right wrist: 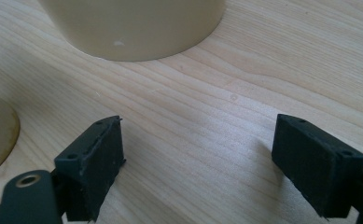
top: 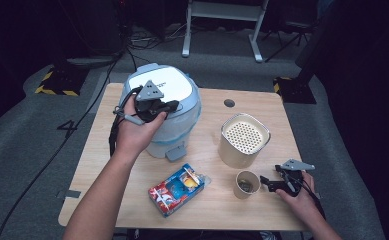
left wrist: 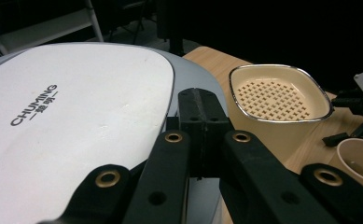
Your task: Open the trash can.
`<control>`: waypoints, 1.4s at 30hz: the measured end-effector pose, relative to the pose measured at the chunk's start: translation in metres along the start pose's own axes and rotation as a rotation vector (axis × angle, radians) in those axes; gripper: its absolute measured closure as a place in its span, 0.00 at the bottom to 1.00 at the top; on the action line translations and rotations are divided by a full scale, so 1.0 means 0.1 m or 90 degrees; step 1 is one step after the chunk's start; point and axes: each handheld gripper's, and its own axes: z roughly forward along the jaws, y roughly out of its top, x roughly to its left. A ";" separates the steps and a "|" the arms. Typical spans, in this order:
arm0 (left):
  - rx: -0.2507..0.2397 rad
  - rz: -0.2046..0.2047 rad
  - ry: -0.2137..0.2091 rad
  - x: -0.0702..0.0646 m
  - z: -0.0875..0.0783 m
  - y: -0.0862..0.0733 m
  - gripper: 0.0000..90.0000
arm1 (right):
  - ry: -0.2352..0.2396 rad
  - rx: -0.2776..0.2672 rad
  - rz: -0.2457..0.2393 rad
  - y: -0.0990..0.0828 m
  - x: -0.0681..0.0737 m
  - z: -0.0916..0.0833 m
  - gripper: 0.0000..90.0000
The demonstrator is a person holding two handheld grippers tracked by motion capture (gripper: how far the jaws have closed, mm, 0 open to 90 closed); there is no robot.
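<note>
Wooden worktop (top: 217, 210): left claw (top: 168, 106) clenched empty over cooker (top: 174, 90) lid; right claw (top: 265, 183) released, cup (top: 246, 184) just left.

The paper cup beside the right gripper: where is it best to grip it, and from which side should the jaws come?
Grip the paper cup across its side wall, probably about halfway up, coming level from the person's right. It stands upright with its mouth open, and the right gripper already lies beside it, jaws open toward it. The cream perforated container stands close behind, so an approach from that side looks cramped.
</note>
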 end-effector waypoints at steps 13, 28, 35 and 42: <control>0.004 0.015 0.013 -0.04 0.01 -0.01 1.00 | 0.000 0.000 0.000 0.00 0.00 0.00 0.18; 0.004 0.027 0.026 -0.07 0.01 -0.01 1.00 | 0.000 0.000 0.000 0.00 0.00 0.00 0.18; -0.011 0.016 0.028 -0.05 0.01 -0.03 1.00 | 0.001 0.000 0.000 0.00 0.00 0.00 0.18; -0.080 -0.028 -0.040 -0.01 -0.04 -0.08 0.77 | 0.001 0.000 0.000 0.00 0.00 0.00 0.18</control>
